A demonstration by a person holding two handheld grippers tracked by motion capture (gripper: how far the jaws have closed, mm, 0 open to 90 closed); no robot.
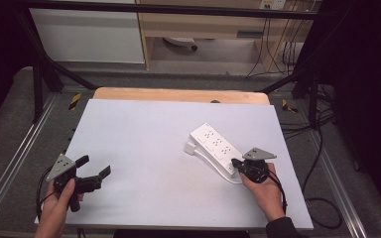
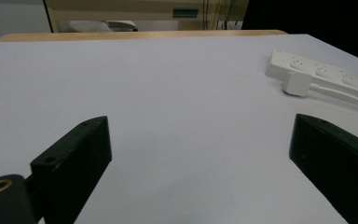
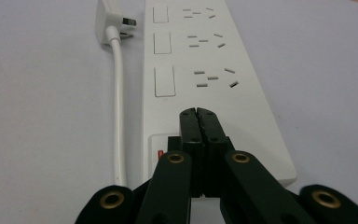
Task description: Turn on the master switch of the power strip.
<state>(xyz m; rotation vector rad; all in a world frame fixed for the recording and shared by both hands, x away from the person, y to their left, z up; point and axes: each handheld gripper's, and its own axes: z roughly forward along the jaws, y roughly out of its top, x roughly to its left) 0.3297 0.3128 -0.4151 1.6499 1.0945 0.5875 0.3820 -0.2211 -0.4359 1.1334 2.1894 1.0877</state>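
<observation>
1. The power strip (image 1: 217, 147) is a long, flat bar of smooth white plastic with rounded corners, lying slantwise right of centre in the high view, on the table (image 1: 144, 148).
2. In the right gripper view the power strip (image 3: 200, 70) runs up the middle of the frame, showing three rectangular rocker switches in a column, each beside a group of narrow slots, with a small red mark at its near end.
3. A round white cable (image 3: 118, 107) runs along the strip's left edge in that view and ends at a blocky white plug (image 3: 112, 21) with metal prongs, lying in the upper left of the frame.
4. The right tongs (image 3: 199, 114) are matt black, their two jaws pressed together with nothing between them, the tips resting over the strip's near end just above the red mark.
5. In the high view the right tongs (image 1: 235, 162) sit at the strip's lower end, held by a hand (image 1: 265, 191) at the lower right.
6. The left tongs (image 1: 93, 166) are spread wide apart at the lower left of the high view, well apart from the strip.
7. The table's surface is a plain, pale, matt sheet; a light wooden edge shows at its far side.
</observation>
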